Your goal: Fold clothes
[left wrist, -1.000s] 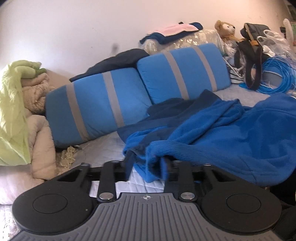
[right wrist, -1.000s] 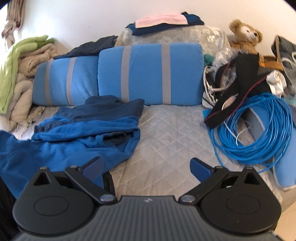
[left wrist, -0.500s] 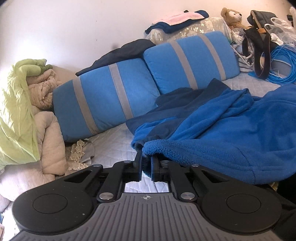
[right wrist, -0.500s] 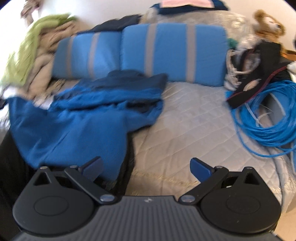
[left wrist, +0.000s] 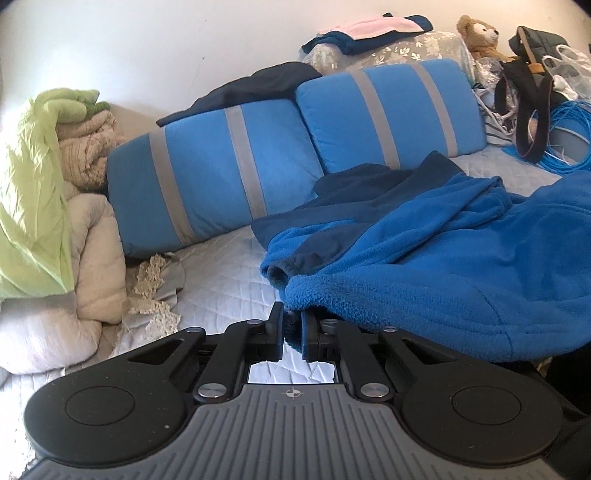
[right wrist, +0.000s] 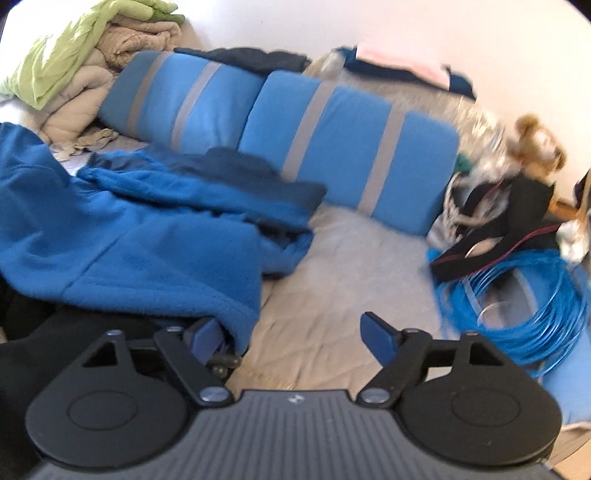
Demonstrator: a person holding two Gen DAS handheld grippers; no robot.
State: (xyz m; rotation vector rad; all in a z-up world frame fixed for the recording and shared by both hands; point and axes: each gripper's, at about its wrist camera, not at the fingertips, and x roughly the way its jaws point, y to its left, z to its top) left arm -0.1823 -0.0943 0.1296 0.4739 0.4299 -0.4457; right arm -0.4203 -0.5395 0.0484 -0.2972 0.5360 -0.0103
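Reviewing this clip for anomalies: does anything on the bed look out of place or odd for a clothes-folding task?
Yes. A coil of blue cable lies on the quilted bedcover by a black bag and teddy bear, clutter unrelated to folding. The blue fleece garment is simply crumpled, not damaged.

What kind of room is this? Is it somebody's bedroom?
Probably a bedroom, yes. There is a quilted bed cover, two blue striped pillows against the wall, a pile of folded blankets and a teddy bear.
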